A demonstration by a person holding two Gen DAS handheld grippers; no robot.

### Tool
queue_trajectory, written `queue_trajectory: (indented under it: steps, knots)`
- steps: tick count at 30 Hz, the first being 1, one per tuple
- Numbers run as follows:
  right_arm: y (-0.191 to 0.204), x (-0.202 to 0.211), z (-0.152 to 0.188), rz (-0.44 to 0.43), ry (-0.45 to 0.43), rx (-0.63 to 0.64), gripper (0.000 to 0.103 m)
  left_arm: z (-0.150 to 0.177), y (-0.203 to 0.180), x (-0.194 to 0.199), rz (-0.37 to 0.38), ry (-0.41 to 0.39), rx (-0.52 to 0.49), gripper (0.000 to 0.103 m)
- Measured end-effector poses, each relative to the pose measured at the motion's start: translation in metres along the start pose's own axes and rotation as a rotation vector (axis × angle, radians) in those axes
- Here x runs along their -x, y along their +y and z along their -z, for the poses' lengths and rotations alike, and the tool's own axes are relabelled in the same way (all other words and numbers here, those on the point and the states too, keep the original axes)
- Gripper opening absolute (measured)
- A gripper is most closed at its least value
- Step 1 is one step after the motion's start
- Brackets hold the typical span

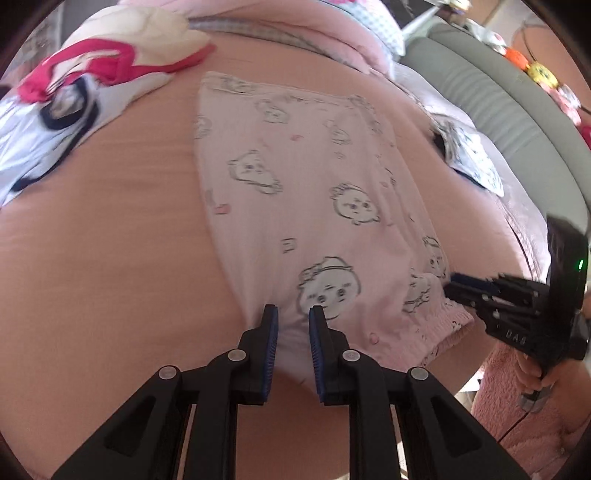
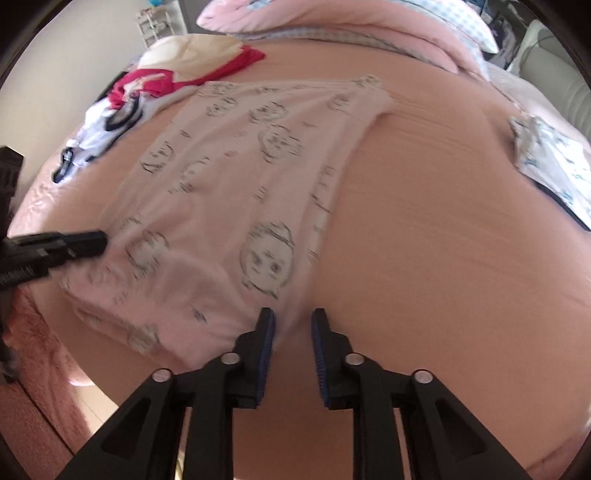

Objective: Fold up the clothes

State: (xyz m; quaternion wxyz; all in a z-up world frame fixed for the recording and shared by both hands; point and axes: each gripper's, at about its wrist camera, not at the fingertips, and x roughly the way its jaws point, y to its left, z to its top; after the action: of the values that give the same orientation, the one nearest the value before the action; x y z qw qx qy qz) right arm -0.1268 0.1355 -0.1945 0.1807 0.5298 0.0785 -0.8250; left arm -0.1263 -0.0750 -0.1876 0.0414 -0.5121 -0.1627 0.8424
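Note:
A pale pink garment (image 1: pixel 295 192) printed with cartoon faces lies flat and folded lengthwise on the pink bed sheet (image 1: pixel 110 258). Its gathered elastic band (image 1: pixel 443 325) is at the near right. My left gripper (image 1: pixel 293 314) hovers over the garment's near left edge, its jaws a little apart, with cloth showing in the gap and no pad pressing on it. My right gripper (image 2: pixel 293 317) stands the same way over the garment (image 2: pixel 240 177) at its near right corner, open. Each gripper also shows in the other view, the right gripper (image 1: pixel 456 284) at the elastic band and the left gripper (image 2: pixel 98 240) at the left edge.
A heap of red, white and navy clothes (image 1: pixel 74 96) lies at the far left. A folded printed garment (image 1: pixel 472 158) rests at the right. A pink quilt and pillows (image 2: pixel 332 26) line the far side. A hand in a fluffy pink sleeve (image 1: pixel 517 406) holds the right gripper.

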Motion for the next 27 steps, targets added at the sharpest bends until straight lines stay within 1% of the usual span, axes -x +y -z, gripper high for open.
queue_trajectory:
  steps: [1,3,5,7,9,11,12,13,15,17,19,20,21,23,24,26,27]
  knots:
    - [-0.001,0.004,0.002,0.012,0.001,0.003,0.022,0.0,0.003,0.002,-0.028,-0.006,0.019,0.015]
    - [-0.006,0.012,0.002,0.024,-0.002,0.001,0.023,-0.004,0.001,0.005,-0.03,-0.03,0.015,0.015]
    - [-0.015,0.019,-0.008,-0.007,-0.044,-0.04,0.023,-0.007,-0.002,0.007,-0.029,-0.055,0.009,0.015]
    - [-0.023,0.021,-0.027,-0.046,-0.076,-0.08,0.025,-0.012,-0.019,0.003,-0.003,-0.075,-0.025,0.015]
    - [-0.026,0.011,-0.049,-0.049,-0.085,-0.074,0.033,-0.014,-0.033,-0.003,0.036,-0.071,-0.062,0.015]
    - [-0.023,-0.005,-0.071,-0.041,-0.076,-0.042,0.034,-0.014,-0.04,-0.014,0.039,-0.043,-0.081,0.015]
    - [-0.02,-0.018,-0.08,-0.037,-0.046,-0.008,0.034,-0.013,-0.041,-0.018,0.027,-0.022,-0.09,0.015]
    - [-0.018,-0.033,-0.085,-0.009,-0.01,0.03,0.034,-0.011,-0.041,-0.021,0.009,-0.006,-0.102,0.015]
    - [-0.021,-0.043,-0.086,0.044,0.01,0.087,0.033,-0.009,-0.04,-0.019,-0.004,-0.006,-0.108,0.015]
    - [-0.028,-0.036,-0.081,0.108,0.016,0.071,0.034,-0.01,-0.032,-0.01,-0.034,-0.024,-0.08,0.015]
    - [-0.045,-0.029,-0.07,0.229,0.048,0.044,0.035,-0.015,-0.023,-0.002,-0.052,-0.044,-0.054,0.015]
    - [-0.054,-0.024,-0.066,0.232,0.05,0.027,0.035,-0.021,-0.02,0.001,-0.045,-0.05,-0.05,0.015]
    - [-0.063,-0.019,-0.062,0.23,0.05,0.009,0.035,-0.03,-0.019,0.001,-0.043,-0.053,-0.063,0.015]
    - [-0.072,-0.008,-0.067,0.188,0.029,-0.027,0.035,-0.049,-0.023,-0.003,-0.052,-0.048,-0.109,0.015]
    - [-0.071,-0.003,-0.073,0.155,0.002,-0.031,0.035,-0.059,-0.029,-0.01,-0.048,-0.035,-0.152,0.015]
    - [-0.057,0.006,-0.089,0.091,-0.064,-0.011,0.038,-0.075,-0.044,-0.026,-0.035,-0.016,-0.243,0.015]
    - [-0.047,0.008,-0.097,0.062,-0.096,0.008,0.038,-0.081,-0.054,-0.034,-0.027,-0.012,-0.289,0.016]
